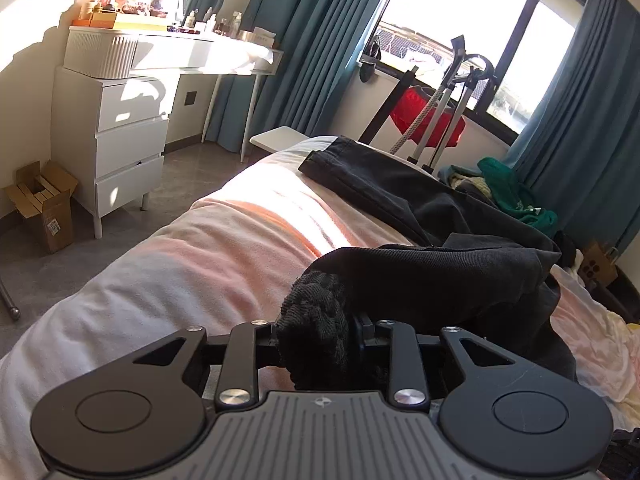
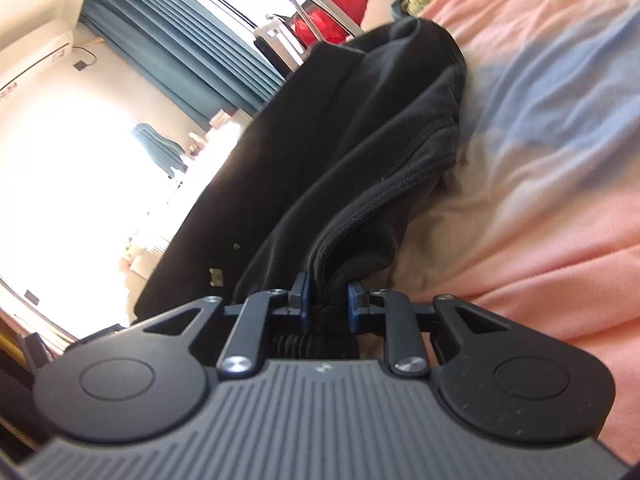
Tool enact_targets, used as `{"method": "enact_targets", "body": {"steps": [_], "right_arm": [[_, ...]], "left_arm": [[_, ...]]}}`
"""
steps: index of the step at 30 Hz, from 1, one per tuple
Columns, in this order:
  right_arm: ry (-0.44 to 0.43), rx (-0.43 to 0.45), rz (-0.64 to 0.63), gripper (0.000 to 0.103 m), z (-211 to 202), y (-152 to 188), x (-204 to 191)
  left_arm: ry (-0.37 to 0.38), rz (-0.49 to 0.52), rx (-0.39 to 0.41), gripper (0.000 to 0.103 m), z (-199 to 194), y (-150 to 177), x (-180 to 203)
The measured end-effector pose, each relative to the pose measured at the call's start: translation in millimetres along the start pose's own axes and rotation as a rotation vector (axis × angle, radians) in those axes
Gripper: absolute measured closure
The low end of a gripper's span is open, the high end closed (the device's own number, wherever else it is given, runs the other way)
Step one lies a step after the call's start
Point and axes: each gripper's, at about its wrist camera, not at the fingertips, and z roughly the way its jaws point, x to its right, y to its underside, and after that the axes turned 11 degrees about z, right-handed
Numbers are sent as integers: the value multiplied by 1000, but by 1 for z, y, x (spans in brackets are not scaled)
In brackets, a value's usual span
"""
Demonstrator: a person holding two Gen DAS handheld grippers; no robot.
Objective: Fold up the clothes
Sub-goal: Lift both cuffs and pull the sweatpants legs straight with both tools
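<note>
Left wrist view: bunched fabric of the black garment (image 1: 420, 272) hides the fingertips of the left tongs (image 1: 316, 332). Beyond the garment, the bottles on the dressing table (image 1: 208, 50) are too small to identify. Right of it, the green clothing (image 1: 516, 196) is partly covered. Right wrist view: the black garment (image 2: 340, 152) conceals the grip point of the right tongs (image 2: 327, 298); left of it, glare washes out the room; the pink bed cover (image 2: 540, 140) is blurred.
</note>
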Motion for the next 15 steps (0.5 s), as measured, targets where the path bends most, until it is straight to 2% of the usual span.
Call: {"method": "enact_targets", "body": {"steps": [2,5,8,12,15], "right_arm": [[-42,47,-16,84,-17,-3,-14],[-73,48,-40,85,-37,-4,-28],[10,-30,-67,85,-47,3,-29],[124,-122,89,85,-38,11,8],[117,-160,343,83,-33,11,47]], "left_arm": [[11,8,-2,65,-1,1,1],[37,7,-28,56,-1,2,3],[70,14,-48,52,-2,4,3],[83,84,-45,49,-8,6,8],[79,110,-49,48,-11,6,11]]}}
